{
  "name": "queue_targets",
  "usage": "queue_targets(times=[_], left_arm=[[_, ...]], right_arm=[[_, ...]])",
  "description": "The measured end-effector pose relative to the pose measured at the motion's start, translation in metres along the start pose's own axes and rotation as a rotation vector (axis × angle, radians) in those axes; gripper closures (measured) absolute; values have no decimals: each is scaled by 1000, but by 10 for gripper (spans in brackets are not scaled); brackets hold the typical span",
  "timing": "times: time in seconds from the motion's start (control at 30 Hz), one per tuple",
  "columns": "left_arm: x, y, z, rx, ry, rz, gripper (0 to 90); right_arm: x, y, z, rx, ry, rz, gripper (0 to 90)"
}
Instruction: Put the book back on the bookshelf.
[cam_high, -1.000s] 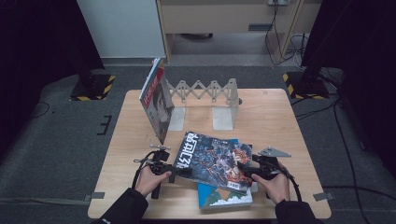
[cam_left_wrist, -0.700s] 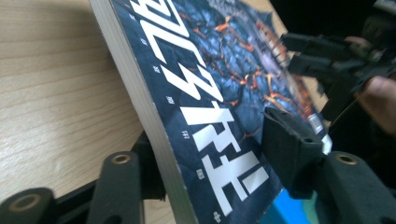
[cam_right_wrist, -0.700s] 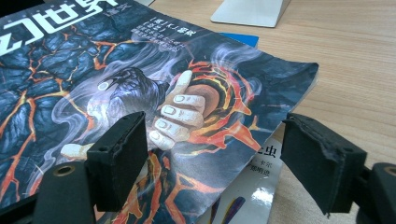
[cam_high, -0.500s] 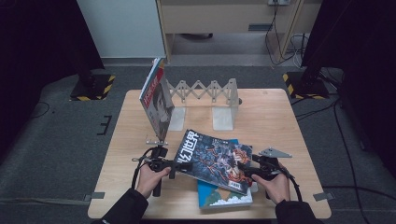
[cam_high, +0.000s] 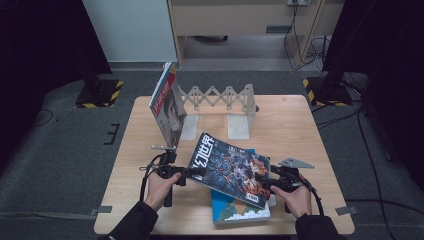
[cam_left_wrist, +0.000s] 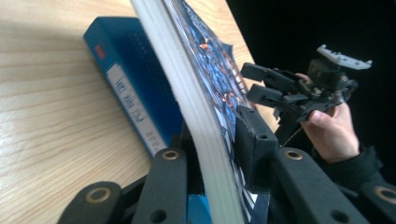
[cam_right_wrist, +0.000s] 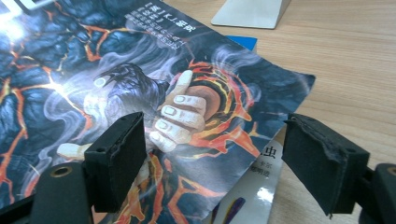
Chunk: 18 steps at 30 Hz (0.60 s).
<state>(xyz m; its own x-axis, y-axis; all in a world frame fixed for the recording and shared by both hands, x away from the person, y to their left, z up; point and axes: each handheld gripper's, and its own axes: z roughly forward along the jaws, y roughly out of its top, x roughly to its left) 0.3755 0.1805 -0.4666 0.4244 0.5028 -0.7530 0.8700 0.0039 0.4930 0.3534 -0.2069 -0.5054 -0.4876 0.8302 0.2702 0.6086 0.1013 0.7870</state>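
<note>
On the pale wooden table (cam_high: 310, 130), a white accordion-style book rack (cam_high: 220, 97) props one upright magazine (cam_high: 167, 107), and I judge the dark, lava-patterned magazine (cam_high: 230, 167) is bound for it, now tilted over the blue book (cam_high: 240, 212). My left claw (cam_high: 197, 171) has just been closing and clamps that magazine's page edge to lift it. My right claw (cam_right_wrist: 210, 158) is spread wide over its far corner, gripping nothing.

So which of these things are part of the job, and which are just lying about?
In the job:
- dark magazine, left gripper shut on its edge
- left gripper's jaws have just been closing
- right gripper, open beside it
- rack

Lying about:
- blue book
- upright magazine
</note>
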Motion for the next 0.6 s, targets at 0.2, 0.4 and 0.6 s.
queue_targets(times=[0.2,0.4,0.6], left_arm=[[-11,8,-3,-10,4,-8,770],[-19,19,-14,-50,1,-20,808],[-32,29,-27,-99,13,3,820]], right_arm=[[-8,0,-5,5,-23,1,219],[-20,0,-12,14,-68,-2,220],[-33,-2,-16,26,-110,2,224]])
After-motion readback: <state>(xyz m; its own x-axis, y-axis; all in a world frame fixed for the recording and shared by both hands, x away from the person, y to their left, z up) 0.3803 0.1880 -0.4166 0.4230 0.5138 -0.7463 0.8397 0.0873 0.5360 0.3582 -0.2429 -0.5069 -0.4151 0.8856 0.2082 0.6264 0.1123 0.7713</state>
